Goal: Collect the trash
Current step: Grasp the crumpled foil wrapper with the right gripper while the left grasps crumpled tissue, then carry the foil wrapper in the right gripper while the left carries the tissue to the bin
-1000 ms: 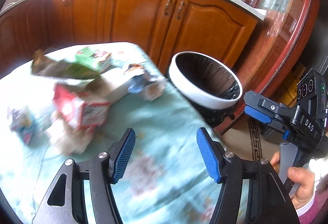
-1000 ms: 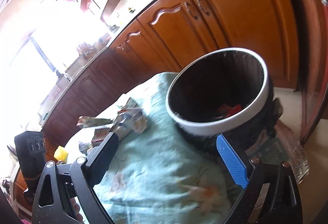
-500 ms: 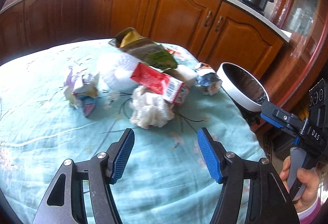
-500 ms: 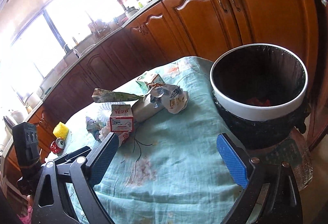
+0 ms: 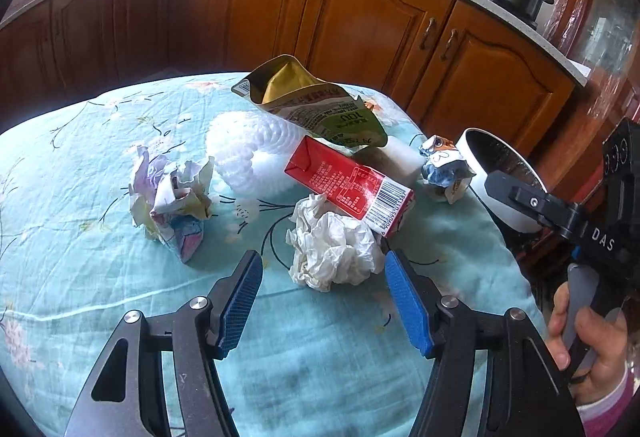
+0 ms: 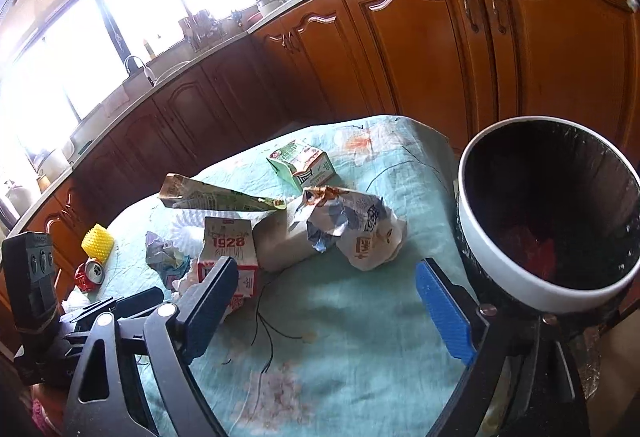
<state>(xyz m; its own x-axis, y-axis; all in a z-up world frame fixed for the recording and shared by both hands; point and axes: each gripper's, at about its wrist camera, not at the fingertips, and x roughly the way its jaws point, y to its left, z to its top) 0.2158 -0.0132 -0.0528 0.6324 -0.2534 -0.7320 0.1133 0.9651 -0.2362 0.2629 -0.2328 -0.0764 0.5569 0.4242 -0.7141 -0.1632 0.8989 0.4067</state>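
Left gripper jaws spread, empty, near crumpled white tissue. Right gripper jaws spread, just closing, empty, beside trash bin.

Bare tablecloth before trash pile — free passage; bin blocks table's right edge.

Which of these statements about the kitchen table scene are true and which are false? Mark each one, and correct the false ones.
1. The left gripper holds nothing. True.
2. The red rectangular drink carton stands upright. False: it lies on its side, against the crumpled white tissue ball.
3. The round white-rimmed waste bin with a black liner stands beside the table, not on it. True.
4. The right gripper is shut on the crumpled blue and white paper wrapper. False: its jaws stand open and empty, having just been closing somewhat.
5. The teal floral tablecloth is bare. False: trash lies on it.
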